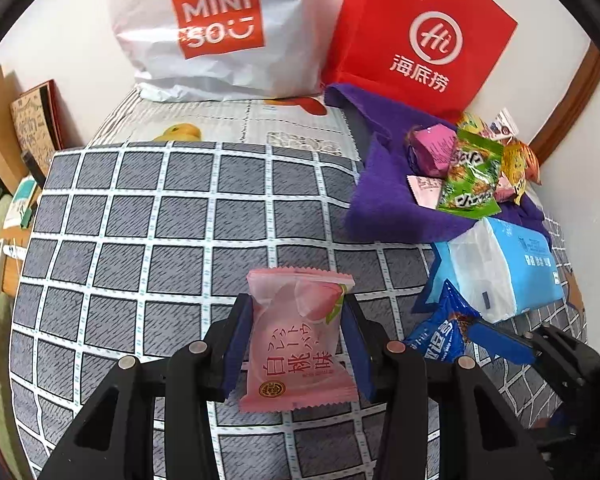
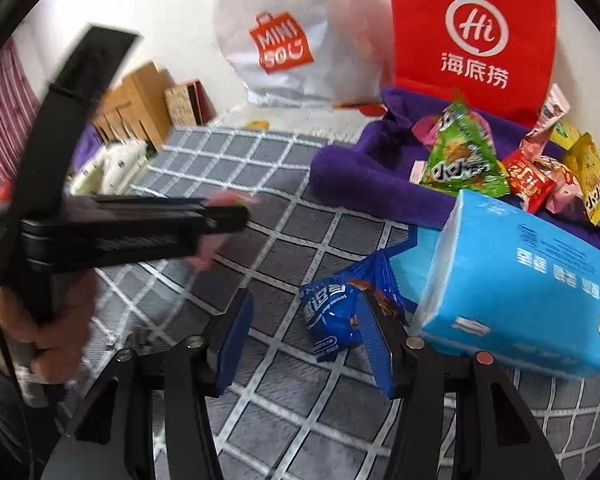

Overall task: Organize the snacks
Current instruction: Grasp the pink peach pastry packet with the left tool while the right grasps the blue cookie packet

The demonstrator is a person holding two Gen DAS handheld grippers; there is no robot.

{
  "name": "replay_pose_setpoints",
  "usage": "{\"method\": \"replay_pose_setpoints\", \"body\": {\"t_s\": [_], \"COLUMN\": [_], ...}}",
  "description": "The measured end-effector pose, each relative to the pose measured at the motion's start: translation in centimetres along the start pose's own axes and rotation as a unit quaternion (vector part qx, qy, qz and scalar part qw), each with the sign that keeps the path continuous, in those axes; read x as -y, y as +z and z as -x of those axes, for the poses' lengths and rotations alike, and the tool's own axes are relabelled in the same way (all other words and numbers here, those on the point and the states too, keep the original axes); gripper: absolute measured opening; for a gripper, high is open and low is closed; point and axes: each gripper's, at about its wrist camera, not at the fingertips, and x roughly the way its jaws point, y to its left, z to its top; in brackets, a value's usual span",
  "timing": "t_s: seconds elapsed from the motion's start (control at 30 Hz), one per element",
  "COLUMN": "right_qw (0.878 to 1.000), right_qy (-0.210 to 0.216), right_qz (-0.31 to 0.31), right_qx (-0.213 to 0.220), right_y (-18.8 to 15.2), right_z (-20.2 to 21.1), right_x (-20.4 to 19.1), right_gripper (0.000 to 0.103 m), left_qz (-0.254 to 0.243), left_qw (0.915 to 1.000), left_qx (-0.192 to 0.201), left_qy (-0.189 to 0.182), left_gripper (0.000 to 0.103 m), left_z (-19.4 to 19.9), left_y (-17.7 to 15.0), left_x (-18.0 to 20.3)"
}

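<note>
My left gripper [image 1: 296,304] is shut on a pink peach snack packet [image 1: 296,344], held upright above the grey checked bedcover [image 1: 140,220]. In the right wrist view the left gripper [image 2: 236,210] shows blurred at the left, held by a hand [image 2: 60,320]. My right gripper [image 2: 305,300] stands open low over the cover. A blue cookie packet [image 2: 332,316] lies against the inner side of its right finger, and the left pad is clear of it. A pile of snack packets [image 1: 468,176] [image 2: 500,168] rests on a purple cloth [image 1: 380,200] [image 2: 360,184].
A blue tissue pack [image 1: 512,264] [image 2: 520,280] lies right beside the blue cookie packet [image 1: 440,336]. A red bag [image 1: 420,32] [image 2: 472,32] and a white Miniso bag [image 1: 220,28] [image 2: 292,40] lean on the back wall. Boxes [image 2: 140,96] line the left edge.
</note>
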Motion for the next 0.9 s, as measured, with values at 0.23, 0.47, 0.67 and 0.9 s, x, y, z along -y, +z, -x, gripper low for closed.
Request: {"method": "replay_pose_setpoints", "body": {"t_s": [0.23, 0.47, 0.67, 0.9], "right_qw": [0.998, 0.995, 0.998, 0.999], "right_qy": [-0.055, -0.087, -0.064, -0.029], "right_qz": [0.030, 0.043, 0.009, -0.023], "right_qx": [-0.011, -0.001, 0.003, 0.024], "right_y": [-0.4, -0.7, -1.2, -2.7], "right_z": [-2.2, -2.8, -1.0, 2.9], "right_x": [-0.2, 0.1, 1.0, 1.5], "right_gripper": [0.053, 0.037, 0.021, 0.016], "left_qz": [0.016, 0.016, 0.007, -0.008], "left_qw": [0.9997, 0.9995, 0.9996, 0.9993], "left_qx": [-0.006, -0.008, -0.009, -0.011], "left_qy": [-0.018, -0.025, -0.027, -0.034], "left_gripper": [0.043, 0.043, 0.043, 0.043], "left_z": [-0.4, -0.5, -0.2, 0.8], "left_y": [-0.1, -0.2, -0.5, -1.7], "left_x": [-0.6, 0.1, 1.2, 3.5]}}
